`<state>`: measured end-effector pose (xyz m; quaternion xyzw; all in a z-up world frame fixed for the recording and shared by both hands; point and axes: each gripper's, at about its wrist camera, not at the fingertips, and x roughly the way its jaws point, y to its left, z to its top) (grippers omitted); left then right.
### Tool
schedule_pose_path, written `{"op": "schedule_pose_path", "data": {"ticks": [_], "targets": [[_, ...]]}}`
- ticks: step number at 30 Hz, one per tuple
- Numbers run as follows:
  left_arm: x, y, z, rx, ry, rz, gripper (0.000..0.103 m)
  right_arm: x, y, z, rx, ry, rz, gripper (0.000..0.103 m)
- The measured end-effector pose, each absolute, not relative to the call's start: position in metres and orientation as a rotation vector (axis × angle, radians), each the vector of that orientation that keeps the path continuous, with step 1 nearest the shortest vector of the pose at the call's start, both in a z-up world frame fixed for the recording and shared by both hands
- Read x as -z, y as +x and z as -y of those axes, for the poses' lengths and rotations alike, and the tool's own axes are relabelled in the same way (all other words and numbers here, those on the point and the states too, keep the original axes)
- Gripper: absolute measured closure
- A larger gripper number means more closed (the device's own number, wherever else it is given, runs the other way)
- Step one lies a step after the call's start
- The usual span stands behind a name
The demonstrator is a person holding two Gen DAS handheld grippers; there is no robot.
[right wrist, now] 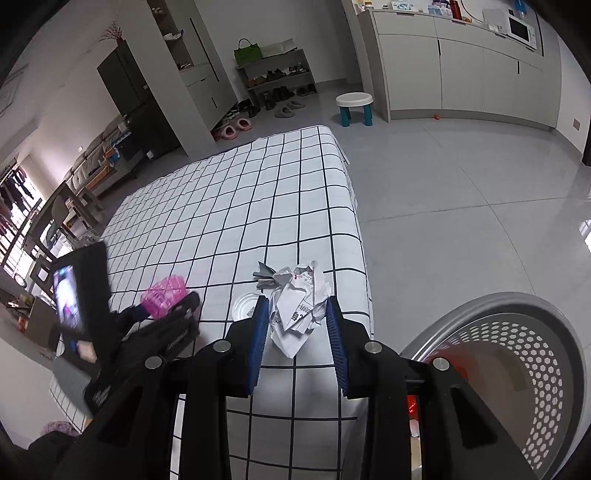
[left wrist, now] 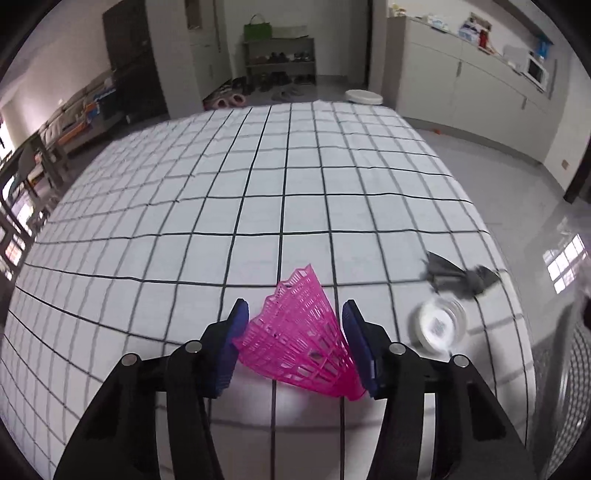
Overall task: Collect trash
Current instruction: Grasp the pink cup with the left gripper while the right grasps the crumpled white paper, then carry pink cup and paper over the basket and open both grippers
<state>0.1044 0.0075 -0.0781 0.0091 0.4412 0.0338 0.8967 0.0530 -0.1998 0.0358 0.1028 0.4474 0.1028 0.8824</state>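
It was a home: a shoe rack point(right wrist: 275, 79) stood at twelve o'clock, a sofa point(right wrist: 98, 155) at ten, and a microwave point(right wrist: 521, 29) at one.

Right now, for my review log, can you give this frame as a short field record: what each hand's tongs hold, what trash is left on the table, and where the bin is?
left tongs: shut on pink plastic shuttlecock, lifted above checked tablecloth
right tongs: shut on crumpled paper
left on table: round white lid; grey scrap just beyond it, near the right edge
bin: grey perforated basket on the floor at the table's right side; something red inside, unclear what
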Motion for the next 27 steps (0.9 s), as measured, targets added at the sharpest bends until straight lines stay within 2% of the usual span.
{"op": "schedule_pose_path", "data": {"ticks": [12, 27], "targets": [[0.024, 0.043, 0.004, 0.032, 0.101, -0.807, 0.052, -0.04, 0.031, 0.211, -0.193, 0.192, -0.921, 0.072], [0.008, -0.003, 0.095, 0.299, 0.145, -0.762, 0.052, -0.037, -0.044, 0.309, 0.053, 0.285, -0.897, 0.072]]}}
